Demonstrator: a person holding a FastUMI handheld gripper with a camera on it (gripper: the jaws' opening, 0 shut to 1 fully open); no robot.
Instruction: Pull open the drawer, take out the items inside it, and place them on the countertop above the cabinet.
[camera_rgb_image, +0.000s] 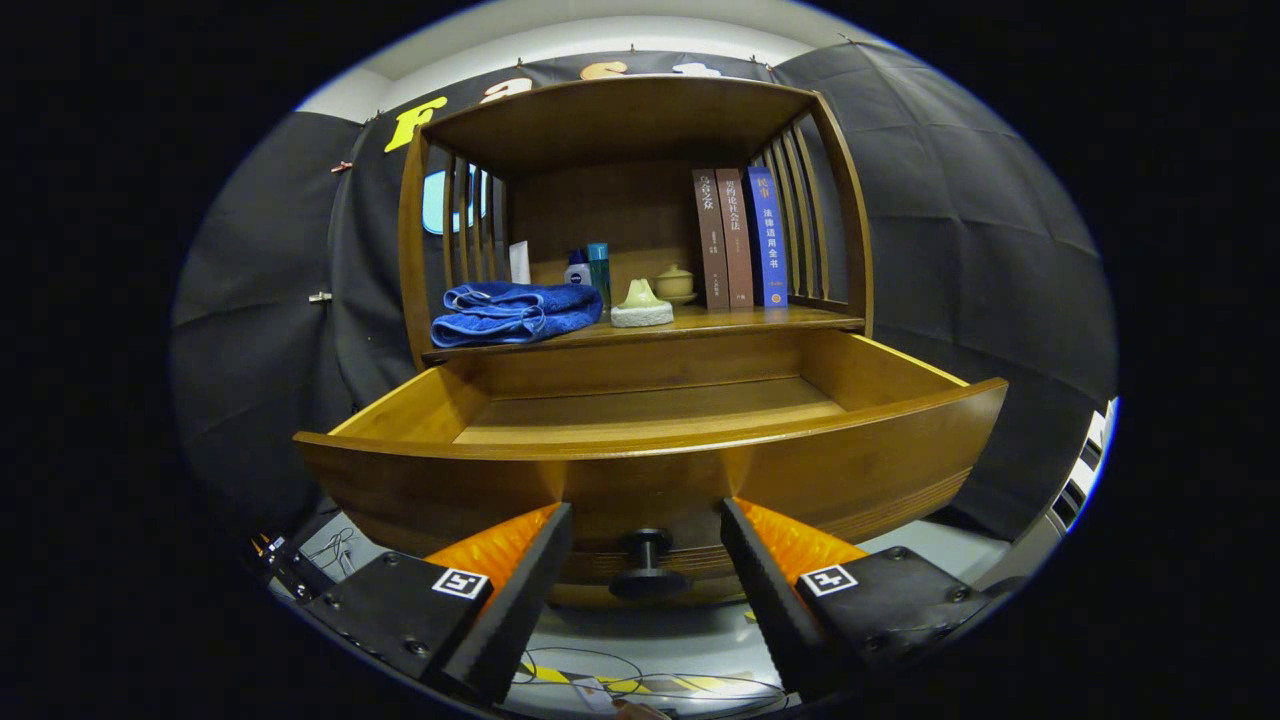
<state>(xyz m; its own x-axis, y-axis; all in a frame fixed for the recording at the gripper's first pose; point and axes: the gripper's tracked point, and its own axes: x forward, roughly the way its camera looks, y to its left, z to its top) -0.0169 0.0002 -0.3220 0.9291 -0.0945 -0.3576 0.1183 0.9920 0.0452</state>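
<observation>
Our brown wooden drawer (650, 440) stands pulled out below the countertop (700, 322), its visible floor bare. Our gripper (647, 560) straddles the black round knob (647, 568), jaws spread, not touching. The folded blue towel (515, 312) already lies above; next we check for leftovers.

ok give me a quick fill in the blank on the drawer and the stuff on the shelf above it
1. The drawer is pulled ____.
2. The knob sits ____ the open fingers of the gripper, untouched.
3. The folded towel on the countertop is ____ in colour.
4. ____ books stand upright by the slats.

Missing words: open; between; blue; three
</observation>
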